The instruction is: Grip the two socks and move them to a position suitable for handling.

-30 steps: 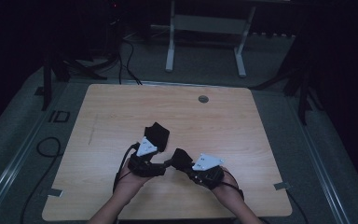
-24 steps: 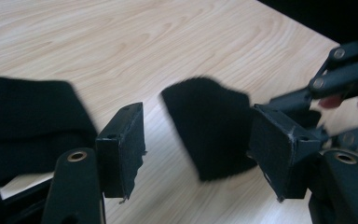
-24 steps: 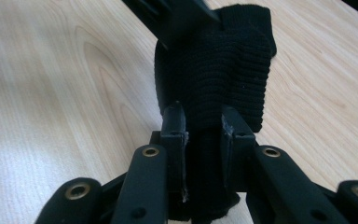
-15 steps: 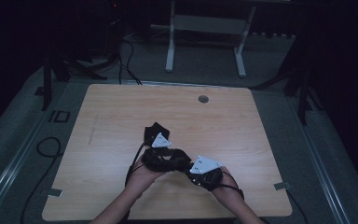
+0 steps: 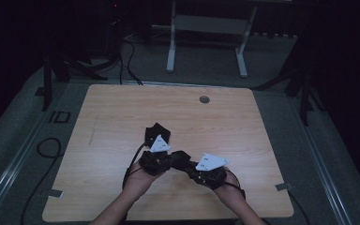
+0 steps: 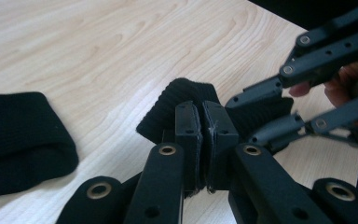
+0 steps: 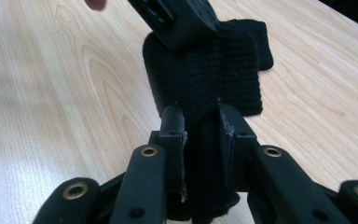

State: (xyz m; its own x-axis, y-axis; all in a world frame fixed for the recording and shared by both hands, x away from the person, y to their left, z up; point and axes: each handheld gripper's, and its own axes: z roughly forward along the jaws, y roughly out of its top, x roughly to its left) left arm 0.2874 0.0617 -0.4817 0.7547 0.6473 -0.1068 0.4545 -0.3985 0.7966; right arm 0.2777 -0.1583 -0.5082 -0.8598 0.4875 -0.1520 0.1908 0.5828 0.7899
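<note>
Black ribbed knit cloth [image 7: 205,88] sits pinched at two spots near the worktop's [image 5: 243,117] near middle: the left claw [image 6: 200,128], its jaws just closed almost flat on one fold, the right claw [image 7: 201,128] clamped on a thicker bunch, bare wood all around, another dark knit piece [image 6: 21,135] cut off left.

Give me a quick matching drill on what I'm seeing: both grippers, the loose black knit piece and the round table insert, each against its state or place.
1 left gripper
2 right gripper
3 loose knit piece
4 round insert

A lying untouched on the table
B near the table's far edge
C shut on a thin edge of the held knit piece
D shut on a thick fold of it

Pairs: 1-C, 2-D, 3-A, 4-B. The left gripper's jaws have just been closing, knit between them.
</note>
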